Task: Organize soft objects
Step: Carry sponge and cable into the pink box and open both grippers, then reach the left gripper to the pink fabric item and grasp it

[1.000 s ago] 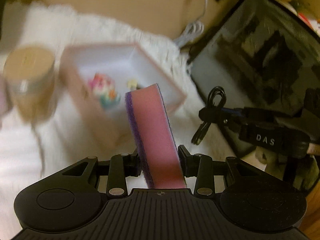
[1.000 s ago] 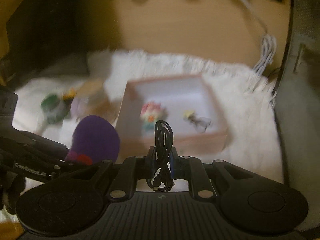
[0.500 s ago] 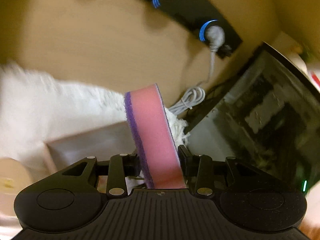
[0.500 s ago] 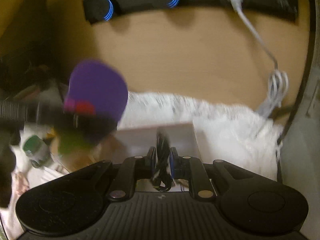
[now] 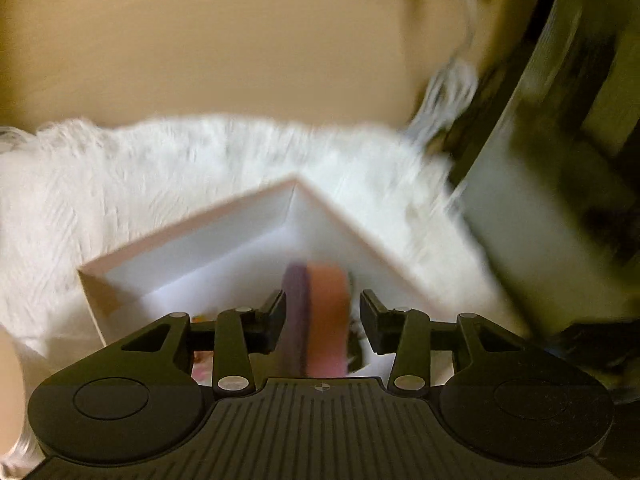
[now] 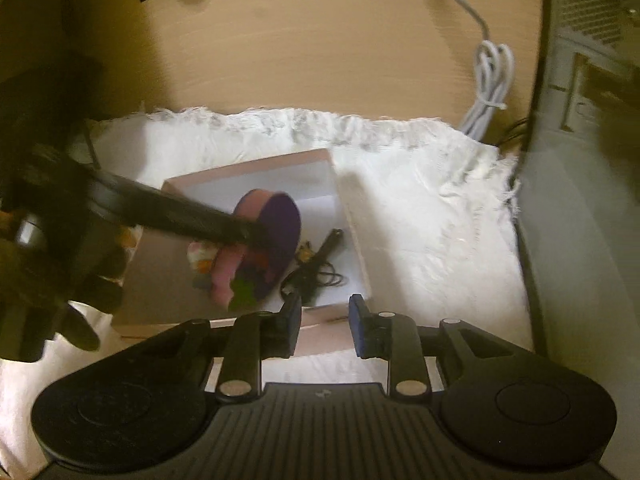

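Your left claw (image 5: 322,312) hangs over the open box (image 5: 224,216), and the sponge (image 5: 320,316) stands between its fingers. The left finger (image 5: 276,312) seems to touch the purple side of the sponge, but a thin gap shows beside the pink side, so the fingers stand apart and do not clamp it. This view is blurred, so I cannot tell if the sponge rests on the box floor.

In the right wrist view the sponge (image 6: 262,248) is inside the box (image 6: 256,164), tilted, with its purple face turned toward the camera. It lies over a small colourful toy (image 6: 200,256) at the left side of the box. The arm of your left claw crosses in front of it from the left.

Your right claw (image 6: 324,320) is empty, with its fingers apart, just above the near wall of the box. The black cable (image 6: 320,268) lies on the box floor, just beyond this claw and right of the sponge.

The box sits on a white fur rug (image 6: 420,208), which lies on the desk (image 6: 300,40). A bundled white cord (image 6: 490,88) lies on the desk past the right edge of the rug.
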Demonstrator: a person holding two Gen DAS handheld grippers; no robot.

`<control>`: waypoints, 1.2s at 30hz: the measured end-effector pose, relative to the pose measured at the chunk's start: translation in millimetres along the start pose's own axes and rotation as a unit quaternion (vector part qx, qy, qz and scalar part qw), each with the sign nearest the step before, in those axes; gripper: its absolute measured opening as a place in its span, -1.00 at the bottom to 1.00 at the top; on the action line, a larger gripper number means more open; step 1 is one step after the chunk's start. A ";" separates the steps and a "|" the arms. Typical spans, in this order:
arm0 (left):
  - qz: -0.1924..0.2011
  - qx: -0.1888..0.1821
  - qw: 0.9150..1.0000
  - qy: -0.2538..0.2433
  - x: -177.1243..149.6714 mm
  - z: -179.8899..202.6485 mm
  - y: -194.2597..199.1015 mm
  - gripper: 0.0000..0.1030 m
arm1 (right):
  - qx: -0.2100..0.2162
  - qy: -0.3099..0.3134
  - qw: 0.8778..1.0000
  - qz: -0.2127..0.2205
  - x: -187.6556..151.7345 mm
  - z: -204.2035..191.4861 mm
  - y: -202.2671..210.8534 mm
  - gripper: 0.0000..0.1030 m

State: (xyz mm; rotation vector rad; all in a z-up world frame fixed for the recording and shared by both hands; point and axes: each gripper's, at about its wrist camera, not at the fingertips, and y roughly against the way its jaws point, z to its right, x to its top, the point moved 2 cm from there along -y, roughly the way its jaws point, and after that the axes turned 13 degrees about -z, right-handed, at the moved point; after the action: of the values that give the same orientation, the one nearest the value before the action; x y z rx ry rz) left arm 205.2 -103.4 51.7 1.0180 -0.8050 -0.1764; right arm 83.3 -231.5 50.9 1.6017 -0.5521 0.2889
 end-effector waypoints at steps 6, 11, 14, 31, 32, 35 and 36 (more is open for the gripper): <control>0.046 -0.012 0.999 0.022 -28.5 -7.5 44.5 -0.12 | -0.008 0.001 0.999 0.037 1.2 -15.5 8.6 -0.39; 0.064 0.015 0.996 0.056 -75.9 -34.1 78.7 -0.12 | 0.022 0.025 0.998 0.046 0.7 -51.3 10.2 -0.32; 0.075 0.052 0.992 0.083 -107.4 -56.6 99.5 -0.12 | 0.038 0.053 0.997 0.047 -2.0 -77.7 9.1 -0.29; 0.128 0.221 0.892 0.372 -266.2 -213.4 191.7 -0.13 | 0.084 0.217 0.972 -0.032 -46.8 -216.4 -32.1 -0.20; 0.129 0.216 0.889 0.383 -269.0 -218.3 191.9 -0.13 | 0.082 0.224 0.971 -0.036 -49.7 -220.9 -35.6 -0.20; 0.127 0.199 0.886 0.399 -275.0 -231.5 190.4 -0.13 | 0.073 0.239 0.967 -0.050 -58.0 -228.7 -45.6 -0.20; 0.123 0.190 0.889 0.398 -274.4 -234.5 187.6 -0.13 | 0.069 0.241 0.966 -0.054 -60.6 -229.9 -48.9 -0.20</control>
State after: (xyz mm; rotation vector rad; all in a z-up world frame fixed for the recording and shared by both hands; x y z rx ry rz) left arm 126.7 292.2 -1.2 1.2094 -0.1958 0.6159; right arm 88.5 6.8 5.1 1.6136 -0.0691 0.6247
